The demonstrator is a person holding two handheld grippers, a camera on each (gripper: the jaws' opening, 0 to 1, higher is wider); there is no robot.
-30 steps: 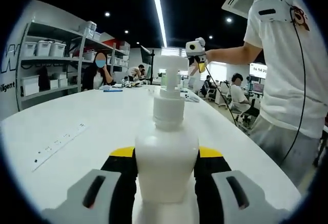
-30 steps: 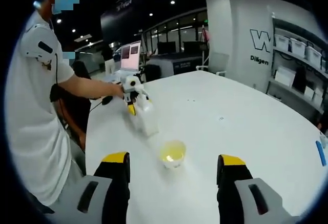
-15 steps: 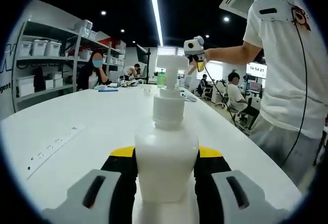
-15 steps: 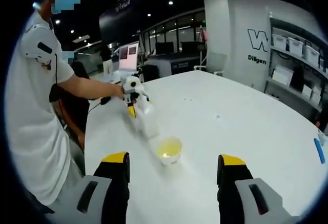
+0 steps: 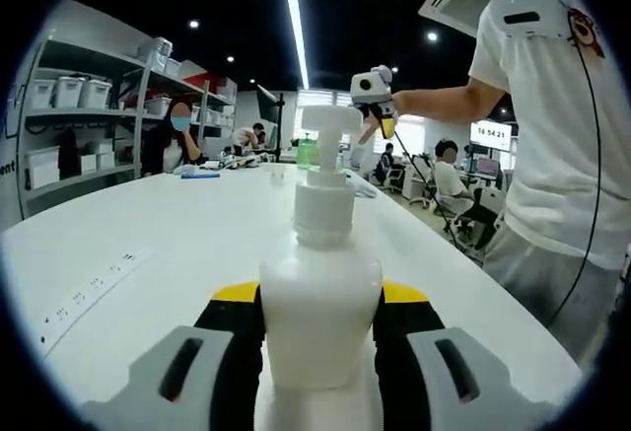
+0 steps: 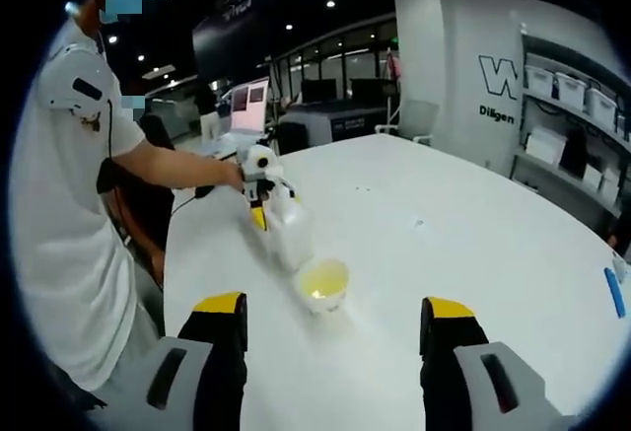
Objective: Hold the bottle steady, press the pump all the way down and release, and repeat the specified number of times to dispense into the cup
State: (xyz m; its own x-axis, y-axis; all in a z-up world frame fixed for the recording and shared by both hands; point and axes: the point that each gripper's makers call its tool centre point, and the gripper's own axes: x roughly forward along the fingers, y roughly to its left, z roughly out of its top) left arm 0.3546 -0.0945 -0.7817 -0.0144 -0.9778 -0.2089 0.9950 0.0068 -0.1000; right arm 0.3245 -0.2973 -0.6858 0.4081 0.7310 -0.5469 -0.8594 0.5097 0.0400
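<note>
A white pump bottle (image 5: 320, 293) stands on the white table (image 5: 177, 244), and my left gripper (image 5: 320, 303) is shut on its body, a yellow-tipped jaw on each side. Its pump head (image 5: 330, 120) is up. Above and beyond the pump, a person's hand holds my right gripper (image 5: 380, 117) in the air. From the right gripper view, the right gripper (image 6: 333, 305) is open with nothing between its jaws. Beyond it sits a small pale cup (image 6: 322, 283) holding yellowish liquid, right beside the bottle (image 6: 288, 229) held by the left gripper (image 6: 264, 204).
A person in a white shirt (image 6: 59, 234) stands at the table's edge. A printed strip (image 5: 84, 293) lies on the table at the left. A blue pen (image 6: 618, 293) lies far right. Shelves with white bins (image 5: 69, 106) line the wall, and seated people are at the back.
Both views have shifted slightly with the hands. The bottle and cup look a little nearer in the right gripper view. The left gripper stays shut on the bottle, the right stays open.
</note>
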